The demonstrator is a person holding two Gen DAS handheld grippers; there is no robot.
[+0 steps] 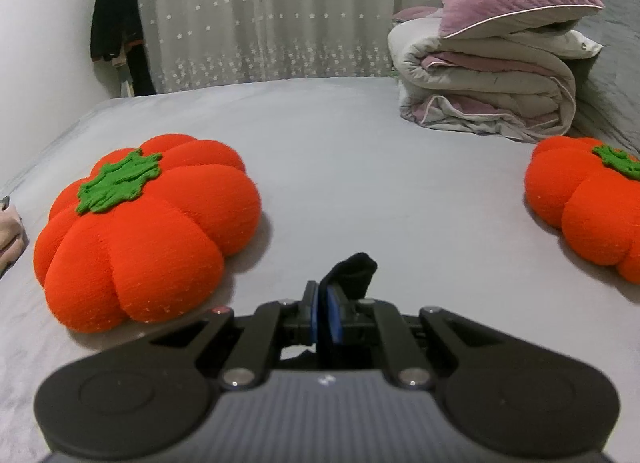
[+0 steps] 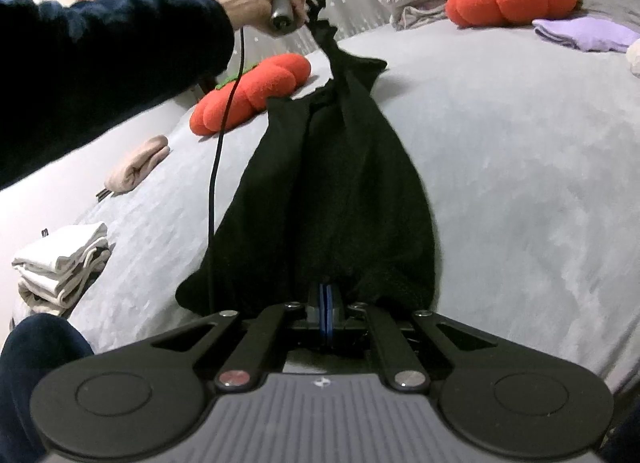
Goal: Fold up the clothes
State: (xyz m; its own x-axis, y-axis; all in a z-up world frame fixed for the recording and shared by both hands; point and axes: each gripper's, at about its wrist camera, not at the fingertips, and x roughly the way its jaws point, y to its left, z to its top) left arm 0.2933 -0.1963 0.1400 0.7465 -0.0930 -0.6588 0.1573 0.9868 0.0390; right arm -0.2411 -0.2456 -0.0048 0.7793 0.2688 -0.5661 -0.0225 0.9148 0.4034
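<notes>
Above the bed, both grippers clamp the black garment.

two pumpkin cushions, one black garment, three folded piles

Two orange pumpkin cushions lie on the grey bed, left and right of frame. A folded quilt under a purple pillow sits upper right, before a starred curtain.

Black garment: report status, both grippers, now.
Left gripper shut on black garment; right gripper shut on its other end. Garment stretched between them above the bed. Nothing in the way.
</notes>
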